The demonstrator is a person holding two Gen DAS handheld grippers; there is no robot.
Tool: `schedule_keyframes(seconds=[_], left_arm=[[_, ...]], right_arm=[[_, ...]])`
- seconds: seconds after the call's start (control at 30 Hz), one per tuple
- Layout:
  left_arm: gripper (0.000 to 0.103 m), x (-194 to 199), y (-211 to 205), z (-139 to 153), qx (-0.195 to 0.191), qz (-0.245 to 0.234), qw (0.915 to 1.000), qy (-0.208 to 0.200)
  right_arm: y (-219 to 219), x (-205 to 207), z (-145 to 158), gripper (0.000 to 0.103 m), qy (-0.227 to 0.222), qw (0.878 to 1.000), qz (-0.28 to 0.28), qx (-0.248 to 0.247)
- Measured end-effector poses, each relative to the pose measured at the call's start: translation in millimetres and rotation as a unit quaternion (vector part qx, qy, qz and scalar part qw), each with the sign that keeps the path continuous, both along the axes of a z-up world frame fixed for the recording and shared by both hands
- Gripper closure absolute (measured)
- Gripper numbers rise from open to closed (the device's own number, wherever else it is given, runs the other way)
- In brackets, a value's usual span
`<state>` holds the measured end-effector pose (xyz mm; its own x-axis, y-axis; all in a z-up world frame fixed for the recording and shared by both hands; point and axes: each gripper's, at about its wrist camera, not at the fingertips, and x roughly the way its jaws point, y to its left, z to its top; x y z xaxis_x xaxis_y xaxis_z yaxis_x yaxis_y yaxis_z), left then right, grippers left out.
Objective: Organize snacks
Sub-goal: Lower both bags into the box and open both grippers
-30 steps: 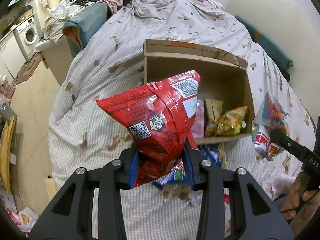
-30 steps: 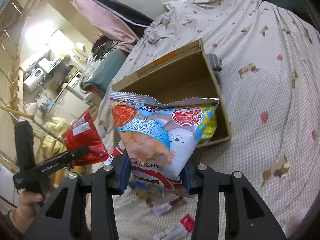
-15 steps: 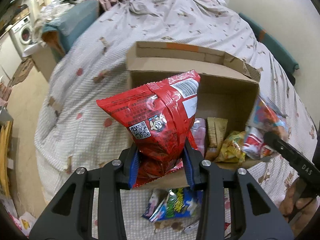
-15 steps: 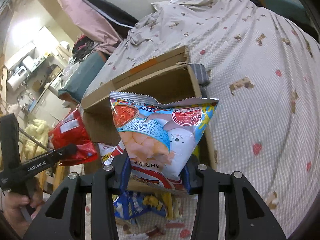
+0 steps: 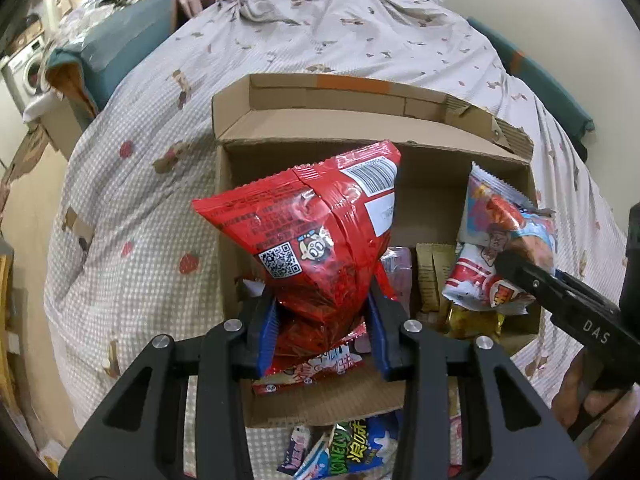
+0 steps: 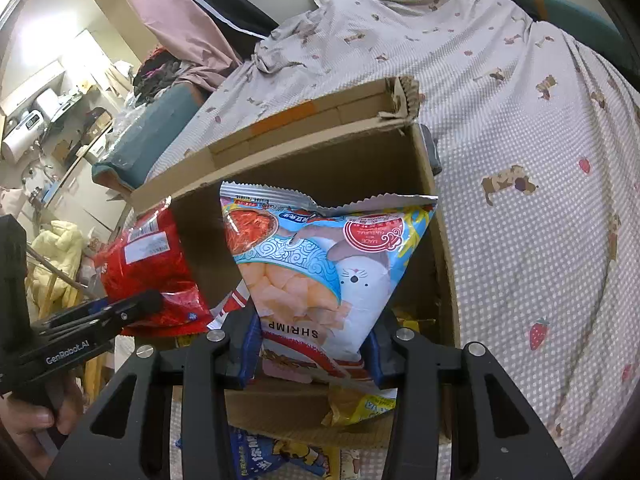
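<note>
Loose snack packets (image 5: 352, 452) are lying on the bed (image 5: 132, 200) nearest the cameras, just before the box's front wall. Left gripper (image 5: 322, 324): jaws are clamping the lower part of a red bag (image 5: 316, 236), holding it over the left half of the open box (image 5: 344, 120). Right gripper (image 6: 314, 340): jaws are pinching a shrimp bag (image 6: 320, 264) over the right half. Further packets (image 5: 432, 276) are standing inside the box. Beyond, the patterned bedcover is stretching toward rumpled bedding (image 5: 320, 8).

The red bag (image 5: 316, 240) hid the box's (image 5: 360, 124) left interior; bottom-edge packets (image 5: 352, 452) were cut off.
</note>
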<state>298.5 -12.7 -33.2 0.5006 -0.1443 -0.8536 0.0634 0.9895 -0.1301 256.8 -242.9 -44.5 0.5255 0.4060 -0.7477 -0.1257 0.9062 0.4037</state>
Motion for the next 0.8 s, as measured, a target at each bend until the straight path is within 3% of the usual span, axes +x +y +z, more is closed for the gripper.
schedule_keyframes(seconds=[0.5, 0.7, 0.8], left_arm=[[0.068, -3.1, -0.4, -1.1, 0.003, 0.002, 1.0000, -0.003], [0.068, -5.7, 1.4, 4.3, 0.012, 0.011, 0.9997, -0.016], [0.061, -7.3, 1.9, 5.1, 0.008, 0.012, 0.9998, -0.014]], right_arm=[[-8.4, 3.4, -0.7, 0.053, 0.009, 0.999, -0.017, 0.040], [-9.2, 2.0, 2.3, 0.040, 0.004, 0.999, -0.018, 0.042], [-9.3, 1.1, 4.5, 0.021, 0.000, 0.999, -0.017, 0.045]])
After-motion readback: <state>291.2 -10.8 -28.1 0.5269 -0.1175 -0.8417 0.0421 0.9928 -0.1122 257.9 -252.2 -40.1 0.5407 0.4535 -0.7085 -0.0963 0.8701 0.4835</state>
